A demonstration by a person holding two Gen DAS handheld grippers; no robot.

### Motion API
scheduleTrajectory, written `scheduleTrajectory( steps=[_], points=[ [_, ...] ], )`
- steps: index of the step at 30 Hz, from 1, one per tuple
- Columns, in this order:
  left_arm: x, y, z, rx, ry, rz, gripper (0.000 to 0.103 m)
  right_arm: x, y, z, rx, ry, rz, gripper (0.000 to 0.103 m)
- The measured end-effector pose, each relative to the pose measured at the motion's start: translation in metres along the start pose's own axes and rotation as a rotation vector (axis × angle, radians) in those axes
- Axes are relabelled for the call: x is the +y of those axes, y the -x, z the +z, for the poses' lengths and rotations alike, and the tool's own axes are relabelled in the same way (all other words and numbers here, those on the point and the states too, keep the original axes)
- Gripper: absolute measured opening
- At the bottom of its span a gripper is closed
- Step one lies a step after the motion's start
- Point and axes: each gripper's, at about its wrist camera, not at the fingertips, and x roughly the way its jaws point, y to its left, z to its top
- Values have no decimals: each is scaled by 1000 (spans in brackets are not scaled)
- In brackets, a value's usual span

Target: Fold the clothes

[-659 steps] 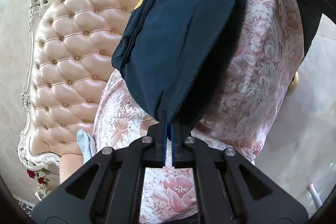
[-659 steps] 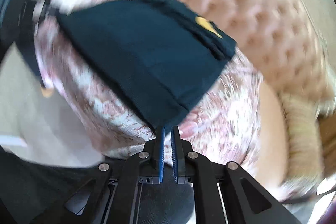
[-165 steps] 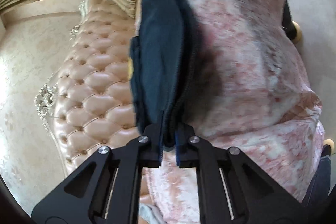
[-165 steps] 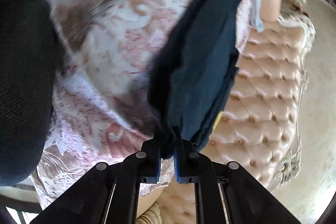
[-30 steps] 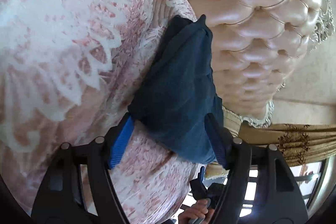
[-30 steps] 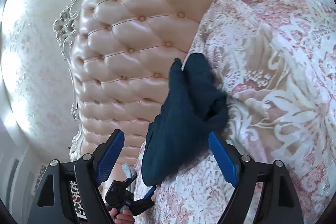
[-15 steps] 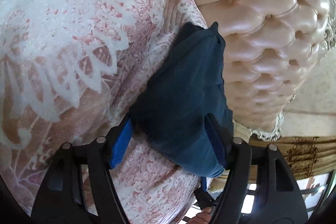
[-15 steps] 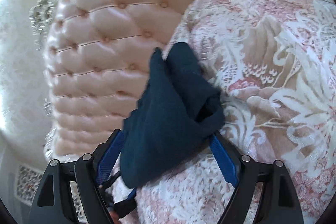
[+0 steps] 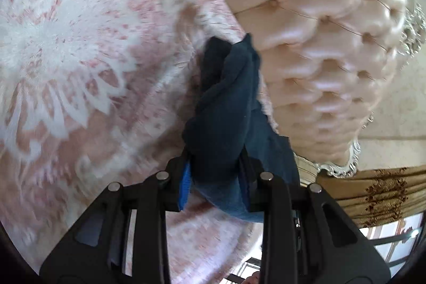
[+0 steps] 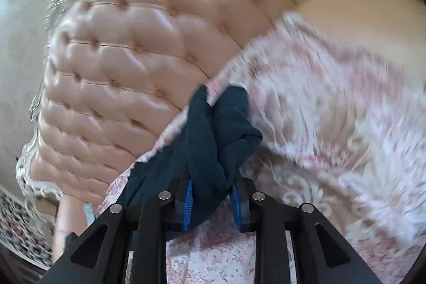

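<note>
Between the blue pads of the left tongs [image 9: 214,177], whose jaws are closing, a bunched end of the dark navy garment [image 9: 226,108] is pinched. The other end [image 10: 210,148] is likewise gathered in the right tongs [image 10: 211,200], which are closing on it (both views are blurred). The garment is seen over the pink-and-white floral bedspread [image 9: 80,57], just beside the tufted headboard [image 9: 319,31], whose carved silver frame [image 9: 343,164] borders it.

A home bedroom: a tufted headboard [image 9: 319,49] with carved trim at upper right, a floral bedspread [image 9: 80,57] at left, gold drapes [image 9: 378,193] at lower right.
</note>
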Motion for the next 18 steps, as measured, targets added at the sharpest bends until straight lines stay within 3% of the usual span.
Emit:
scheduleTrajectory(
  steps=[5, 10, 14, 17, 18],
  points=[
    [-2, 40, -53, 51, -18, -70, 31, 1, 77, -7, -57, -9, -23, 23],
    [34, 45, -114, 114, -58, 2, 32, -45, 116, -49, 27, -103, -138, 23],
    [64, 45, -119, 162, -68, 99, 52, -74, 113, -66, 123, -147, -216, 31],
    [65, 78, -109, 137, -188, 124, 52, -73, 128, -65, 117, -122, -276, 41],
    [63, 92, -105, 122, -232, 121, 52, -72, 140, -64, 92, -112, -309, 52]
  ],
)
